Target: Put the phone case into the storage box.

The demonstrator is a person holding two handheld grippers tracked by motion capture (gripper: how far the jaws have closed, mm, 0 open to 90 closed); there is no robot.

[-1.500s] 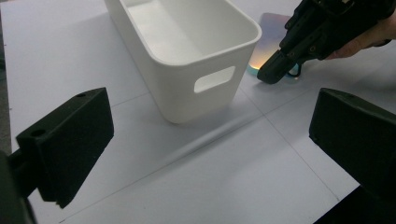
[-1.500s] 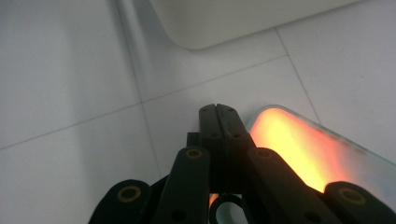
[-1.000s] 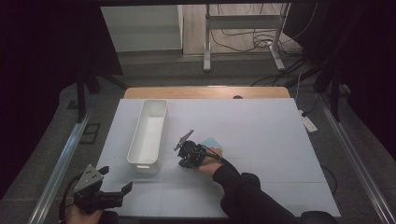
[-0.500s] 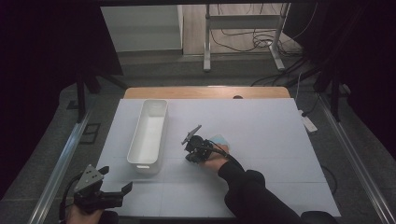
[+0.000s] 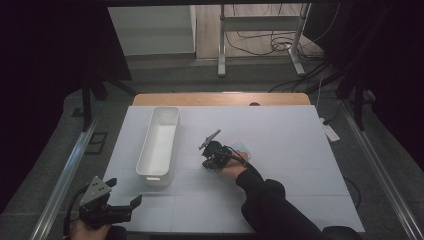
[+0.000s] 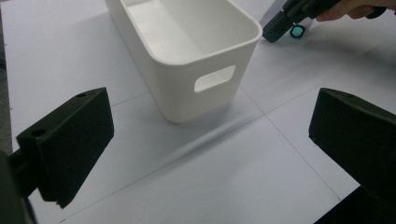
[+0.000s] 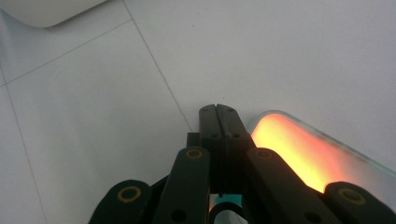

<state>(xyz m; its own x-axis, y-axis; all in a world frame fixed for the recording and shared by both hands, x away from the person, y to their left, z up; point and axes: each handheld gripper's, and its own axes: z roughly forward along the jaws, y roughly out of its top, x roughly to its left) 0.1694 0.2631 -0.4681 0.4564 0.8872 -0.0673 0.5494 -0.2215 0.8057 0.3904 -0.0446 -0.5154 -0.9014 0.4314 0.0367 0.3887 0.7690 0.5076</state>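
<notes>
Dark surroundings close around your white table (image 5: pixel 280 135), whose sheet is ruled into big squares by faint lines, with a strip of wooden edge showing along its far side and cables and a metal stand on the floor beyond that. On the table, the largest thing is the long white bin (image 5: pixel 160 145), which lies lengthwise away from you with its open top up and nothing visible inside; the left gripper view shows its near end wall with an oval handle slot (image 6: pixel 214 78). Your left gripper (image 5: pixel 111 209) sits at the table's near edge, nearer you than the bin and a little to its left, its jaws spread wide with nothing but bare table between them; they point at the bin's near end. Your right gripper (image 5: pixel 210 155) is just to the right of the bin, level with its near half, tipped down toward the table, and its jaws are pressed flat together with no gap visible in the right gripper view. Beside them, to the right, lies a small flat card (image 7: pixel 303 144) with a pale teal rim, glowing orange in that close view; in the high view it shows as a light teal patch (image 5: pixel 242 149) on the table, on the side of your right gripper away from the bin. Whether the clamped jaw tips pinch the card's edge or only rest beside it, you cannot tell.
</notes>
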